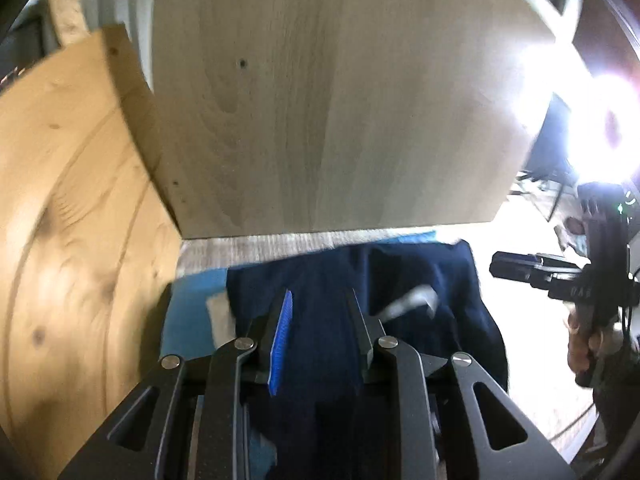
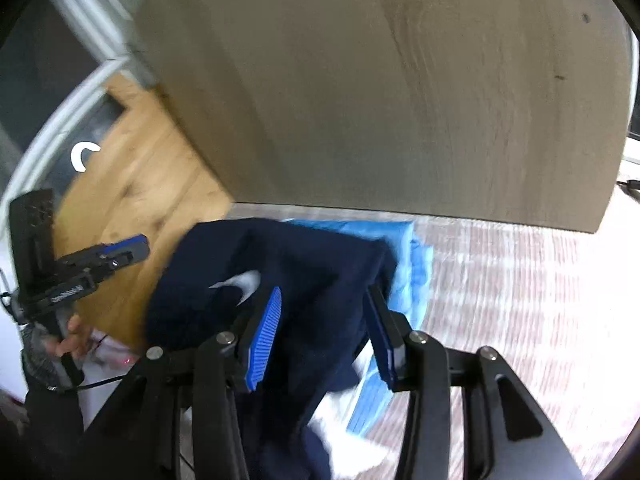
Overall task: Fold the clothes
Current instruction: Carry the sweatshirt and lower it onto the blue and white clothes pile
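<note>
A dark navy garment [image 1: 360,280] with a small white logo [image 1: 408,304] lies bunched on a light blue cloth [image 1: 192,312] on the table. My left gripper [image 1: 320,300] is open just above the navy garment, its blue-padded fingers [image 1: 282,340] apart and empty. In the right wrist view the navy garment [image 2: 288,272] lies on the blue cloth [image 2: 408,264], and my right gripper [image 2: 324,300] hangs open over it. Each gripper shows in the other's view: the right one [image 1: 520,270] and the left one [image 2: 120,252], both held above the table.
A tall pale wood panel [image 1: 340,100] stands just behind the clothes, also in the right wrist view [image 2: 400,100]. An orange-brown wooden board [image 1: 72,220] is at the left. A bright lamp [image 1: 600,128] glares at the right. The striped tabletop [image 2: 520,300] extends right.
</note>
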